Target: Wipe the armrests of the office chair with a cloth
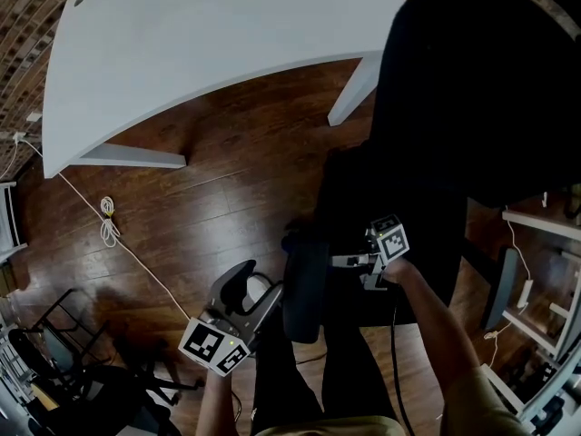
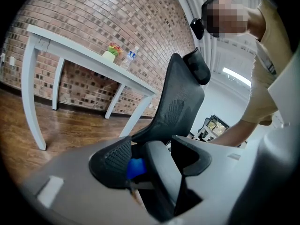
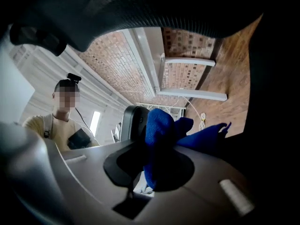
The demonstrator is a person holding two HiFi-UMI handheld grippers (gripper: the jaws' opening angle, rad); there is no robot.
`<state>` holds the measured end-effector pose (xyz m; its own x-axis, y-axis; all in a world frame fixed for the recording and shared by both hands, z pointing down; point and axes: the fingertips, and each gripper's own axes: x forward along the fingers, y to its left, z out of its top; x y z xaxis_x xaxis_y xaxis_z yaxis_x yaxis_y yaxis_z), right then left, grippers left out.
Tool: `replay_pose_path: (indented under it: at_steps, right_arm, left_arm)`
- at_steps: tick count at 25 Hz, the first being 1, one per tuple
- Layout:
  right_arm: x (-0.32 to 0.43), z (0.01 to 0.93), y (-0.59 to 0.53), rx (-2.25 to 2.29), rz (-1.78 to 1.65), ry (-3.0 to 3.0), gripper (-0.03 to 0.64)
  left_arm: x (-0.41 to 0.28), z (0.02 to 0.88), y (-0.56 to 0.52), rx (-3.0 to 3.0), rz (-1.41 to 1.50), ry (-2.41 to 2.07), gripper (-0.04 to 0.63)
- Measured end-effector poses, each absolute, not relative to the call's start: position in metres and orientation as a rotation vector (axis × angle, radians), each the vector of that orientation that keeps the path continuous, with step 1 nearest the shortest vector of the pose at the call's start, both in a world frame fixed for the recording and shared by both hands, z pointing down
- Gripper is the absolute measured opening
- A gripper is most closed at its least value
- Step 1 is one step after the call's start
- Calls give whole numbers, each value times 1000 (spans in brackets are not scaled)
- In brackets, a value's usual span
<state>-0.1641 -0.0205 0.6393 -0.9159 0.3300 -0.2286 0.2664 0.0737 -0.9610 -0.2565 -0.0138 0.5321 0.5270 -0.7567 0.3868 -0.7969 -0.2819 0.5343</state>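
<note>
The black office chair (image 1: 472,89) fills the right of the head view, with its left armrest (image 1: 304,284) near my body and its right armrest (image 1: 504,289) farther right. My right gripper (image 1: 356,263) reaches in from the seat side of the left armrest and is shut on a blue cloth (image 3: 161,139), which bunches out between its jaws (image 3: 157,165); the armrest (image 3: 133,121) stands just beyond. My left gripper (image 1: 254,296) hangs open at the armrest's outer side. In its own view the armrest (image 2: 161,172) lies between the spread jaws (image 2: 150,161), with a bit of the cloth (image 2: 136,168) behind.
A white desk (image 1: 209,44) stands ahead on the wood floor, with a small plant (image 2: 111,53) and a bottle (image 2: 131,57) on it. A white cable (image 1: 109,221) trails across the floor. A wire rack (image 1: 54,352) is at lower left, white shelving (image 1: 545,234) at right.
</note>
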Motion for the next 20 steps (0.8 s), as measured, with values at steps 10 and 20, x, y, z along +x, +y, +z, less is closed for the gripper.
replay_pose_path:
  at_steps: [10, 20]
  right_arm:
    - [-121, 647, 4, -12, 1783, -2438, 29]
    - [-93, 655, 103, 737, 1647, -2491, 32]
  left_arm:
    - [-268, 516, 0, 2115, 32, -1287, 247]
    - [-287, 578, 132, 2104, 86, -1100, 235]
